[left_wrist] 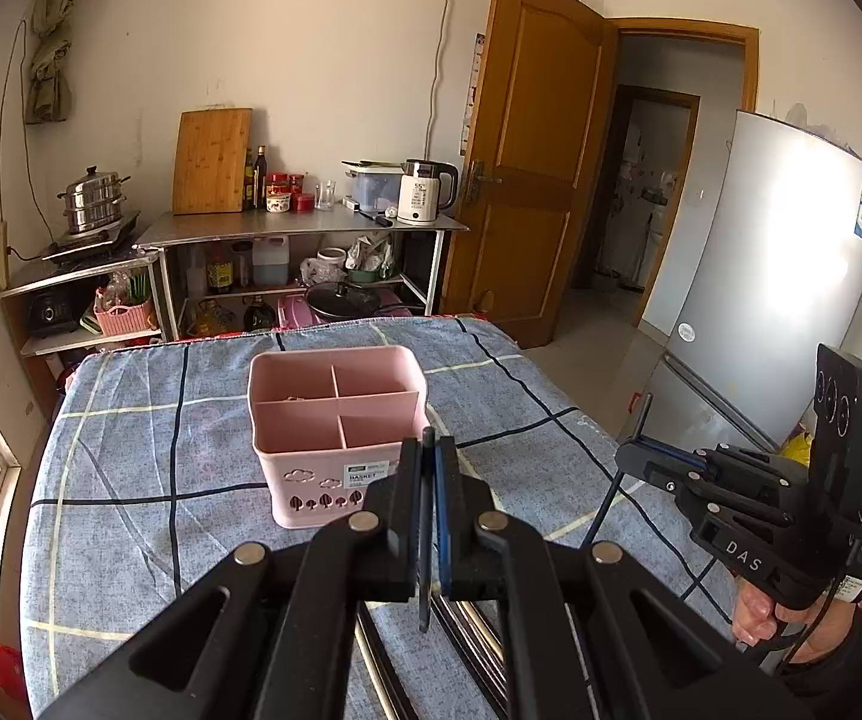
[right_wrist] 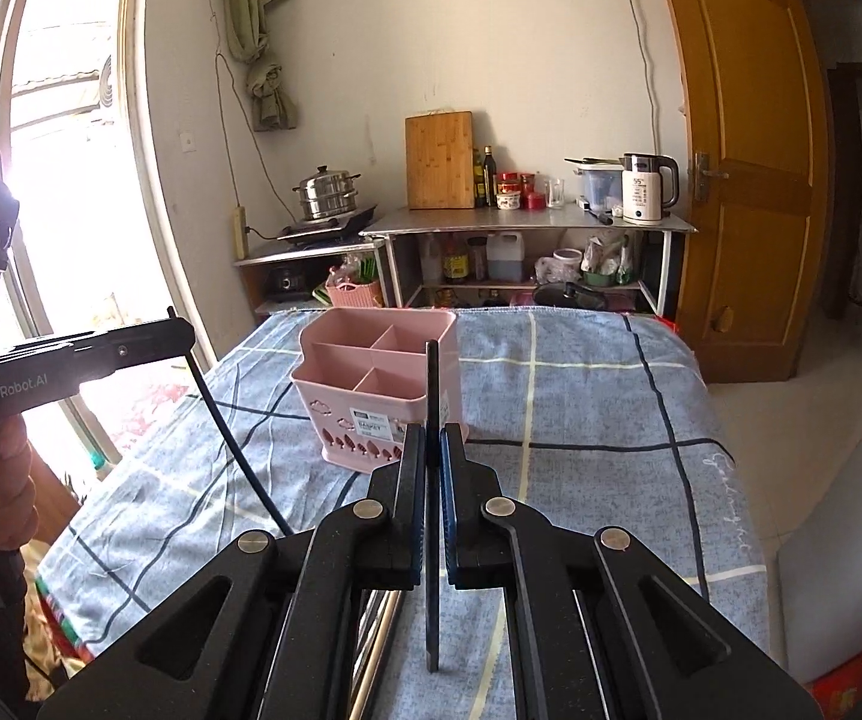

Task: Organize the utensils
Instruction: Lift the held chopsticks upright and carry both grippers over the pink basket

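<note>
Both tongs are pinched shut on thin black sticks that look like chopsticks. Left tongs (left_wrist: 429,450) are matte black plastic with round metal rivets and a blue pad on the right jaw; they clamp a slim dark chopstick (left_wrist: 426,534) that stands nearly upright between the jaws. Right tongs (right_wrist: 429,438), built the same way, squeeze a second black chopstick (right_wrist: 431,480), also nearly upright.

In the left wrist view the right tongs appear at the right, with white letters "DAS" on the black body and a hand (left_wrist: 757,615) on the grip. In the right wrist view the left tongs sit at the far left, marked "GenRobot.AI".

Beyond both tongs, a pink plastic basket (left_wrist: 335,438) stands on the worktop (left_wrist: 131,450). It is a rounded box split into four compartments, with cloud and tree cutouts in its near wall and a white sticker reading "BASKET". Its visible compartments look empty. A blue speckled cloth with dark and pale grid lines covers the worktop.

Far behind, a steel shelf (left_wrist: 305,228) carries a bamboo cutting board (left_wrist: 212,162) and a white kettle (left_wrist: 425,192) marked "55".
</note>
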Demonstrator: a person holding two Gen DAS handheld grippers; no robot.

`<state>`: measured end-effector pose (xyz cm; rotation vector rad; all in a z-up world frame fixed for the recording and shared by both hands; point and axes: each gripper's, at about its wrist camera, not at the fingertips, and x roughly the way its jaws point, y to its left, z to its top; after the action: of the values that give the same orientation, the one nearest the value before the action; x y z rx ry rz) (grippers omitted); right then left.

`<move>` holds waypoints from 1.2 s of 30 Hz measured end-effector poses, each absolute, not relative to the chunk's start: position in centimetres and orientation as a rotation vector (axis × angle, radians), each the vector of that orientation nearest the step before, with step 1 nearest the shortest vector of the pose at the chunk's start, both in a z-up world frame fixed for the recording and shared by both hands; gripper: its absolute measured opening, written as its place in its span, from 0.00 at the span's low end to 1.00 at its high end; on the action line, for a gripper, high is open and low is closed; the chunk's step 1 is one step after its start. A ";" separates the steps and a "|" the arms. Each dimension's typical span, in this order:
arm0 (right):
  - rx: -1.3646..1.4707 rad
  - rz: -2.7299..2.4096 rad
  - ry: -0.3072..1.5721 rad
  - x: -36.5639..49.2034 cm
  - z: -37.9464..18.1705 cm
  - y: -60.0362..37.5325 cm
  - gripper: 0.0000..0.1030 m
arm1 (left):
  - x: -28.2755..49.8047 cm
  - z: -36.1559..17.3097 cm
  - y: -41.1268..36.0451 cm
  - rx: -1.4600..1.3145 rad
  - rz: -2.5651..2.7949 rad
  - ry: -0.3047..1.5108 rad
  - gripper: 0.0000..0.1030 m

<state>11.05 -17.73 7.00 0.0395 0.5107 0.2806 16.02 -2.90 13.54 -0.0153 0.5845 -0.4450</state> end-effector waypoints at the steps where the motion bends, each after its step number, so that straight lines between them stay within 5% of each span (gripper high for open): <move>1: 0.039 0.281 0.507 11.0 7.1 -17.7 0.04 | 16.1 13.8 -2.8 -0.016 -0.446 0.582 0.04; 25: 0.034 0.358 0.352 15.8 15.8 -14.2 0.04 | 22.0 23.0 0.5 -0.046 -0.397 0.475 0.04; 36: 0.075 0.387 0.310 20.9 17.1 -11.6 0.04 | 26.9 22.1 2.3 -0.067 -0.333 0.486 0.04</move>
<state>20.92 -11.63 17.06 0.0748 0.3102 0.3867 26.92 2.32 22.07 -0.0667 0.4856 -0.3333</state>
